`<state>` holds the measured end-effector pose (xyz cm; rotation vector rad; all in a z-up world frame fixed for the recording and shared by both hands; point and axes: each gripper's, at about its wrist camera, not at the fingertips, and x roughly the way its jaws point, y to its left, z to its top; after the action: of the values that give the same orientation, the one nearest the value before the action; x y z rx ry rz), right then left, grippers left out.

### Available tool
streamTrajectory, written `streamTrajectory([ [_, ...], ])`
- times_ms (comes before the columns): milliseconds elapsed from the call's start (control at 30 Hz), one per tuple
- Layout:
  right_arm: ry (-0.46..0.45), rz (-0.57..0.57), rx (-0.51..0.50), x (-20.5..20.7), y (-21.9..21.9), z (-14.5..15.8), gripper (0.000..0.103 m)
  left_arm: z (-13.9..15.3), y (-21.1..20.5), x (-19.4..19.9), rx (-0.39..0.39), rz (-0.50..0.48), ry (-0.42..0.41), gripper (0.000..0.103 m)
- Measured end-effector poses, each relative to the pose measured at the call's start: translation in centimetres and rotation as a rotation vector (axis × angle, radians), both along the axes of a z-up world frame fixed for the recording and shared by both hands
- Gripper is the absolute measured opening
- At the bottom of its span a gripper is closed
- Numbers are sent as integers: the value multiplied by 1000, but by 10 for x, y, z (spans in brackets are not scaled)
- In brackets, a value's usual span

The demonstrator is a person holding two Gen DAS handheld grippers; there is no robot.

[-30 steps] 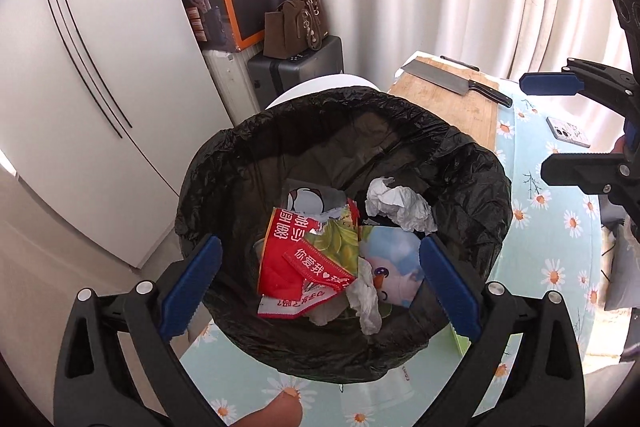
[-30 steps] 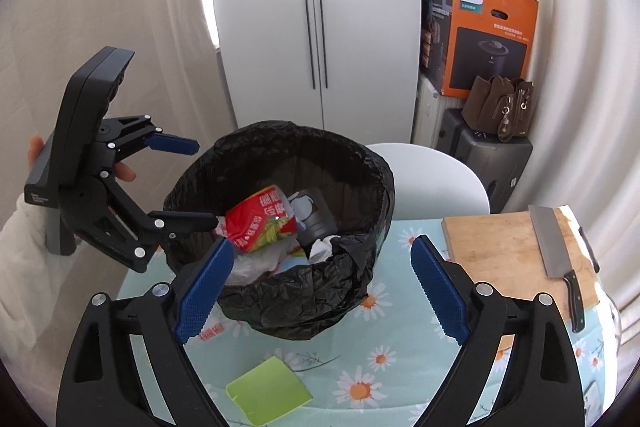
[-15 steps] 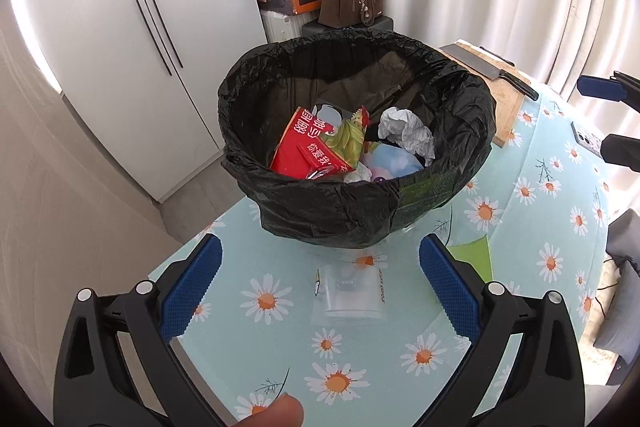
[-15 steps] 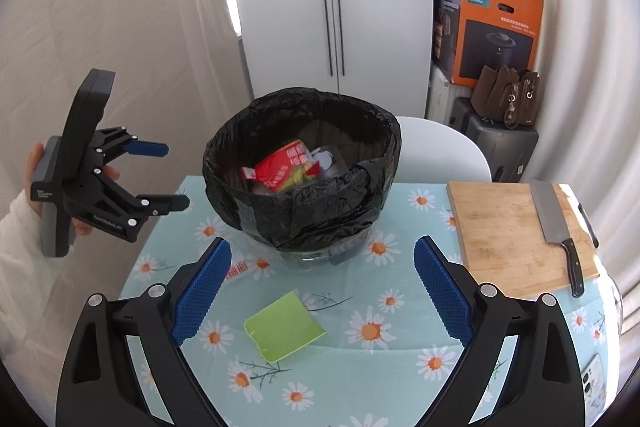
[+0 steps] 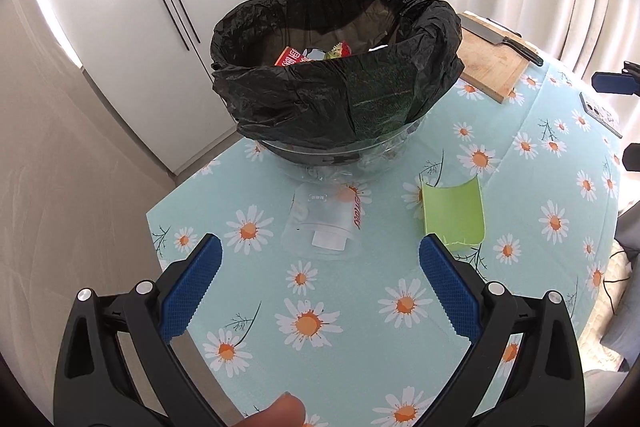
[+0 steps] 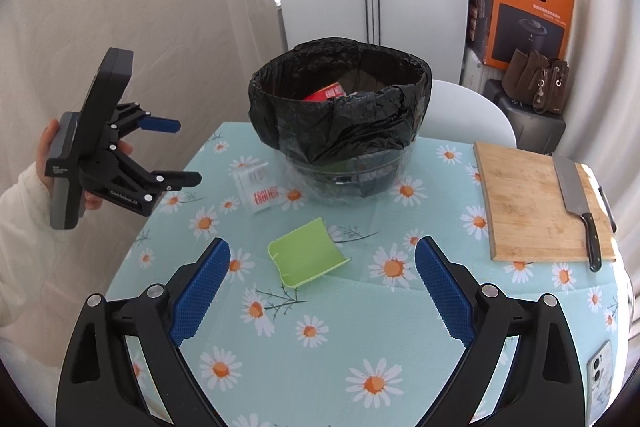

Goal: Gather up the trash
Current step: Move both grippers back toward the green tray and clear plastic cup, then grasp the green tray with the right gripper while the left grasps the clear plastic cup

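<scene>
Both your left gripper [image 5: 320, 283] and right gripper [image 6: 322, 283] hung spread and empty. The clear packet [image 5: 326, 217] lay just before the lined bin [image 5: 340, 67], the green scrap [image 6: 306, 253] nearby. You did best lowering flat, pinching one edge.

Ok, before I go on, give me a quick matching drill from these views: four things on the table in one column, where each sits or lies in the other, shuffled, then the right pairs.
Things
1. cleaver
2. green scrap
3. clear wrapper
4. red packet

Places
A. inside the black-lined bin
B. flat on the tablecloth, just ahead of the open left gripper
C. on the wooden board
D. on the tablecloth ahead of the open right gripper

Pairs: 1-C, 2-D, 3-B, 4-A
</scene>
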<state>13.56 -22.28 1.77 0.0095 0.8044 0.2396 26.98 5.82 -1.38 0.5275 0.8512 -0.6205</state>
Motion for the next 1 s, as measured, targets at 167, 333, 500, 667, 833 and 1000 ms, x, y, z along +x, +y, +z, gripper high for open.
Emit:
streamTrajectory([
  [167, 33, 14, -13, -12, 3, -17, 89, -13, 1, -14, 9, 5, 3, 97],
  [333, 59, 38, -41, -15, 11, -30, 89, -25, 4, -18, 6, 23, 24, 97],
  [500, 87, 74, -52, -10, 21, -46, 89, -43, 6, -13, 17, 28, 37, 97],
  [667, 129, 129, -82, 6, 36, -69, 89, -66, 5, -1, 18, 10, 73, 97],
  [833, 172, 187, -97, 32, 47, -94, 89, -84, -1, 20, 31, 29, 94, 97],
  [1000, 211, 219, -113, 61, 50, -119, 89, -97, -11, 38, 32, 29, 111, 97],
])
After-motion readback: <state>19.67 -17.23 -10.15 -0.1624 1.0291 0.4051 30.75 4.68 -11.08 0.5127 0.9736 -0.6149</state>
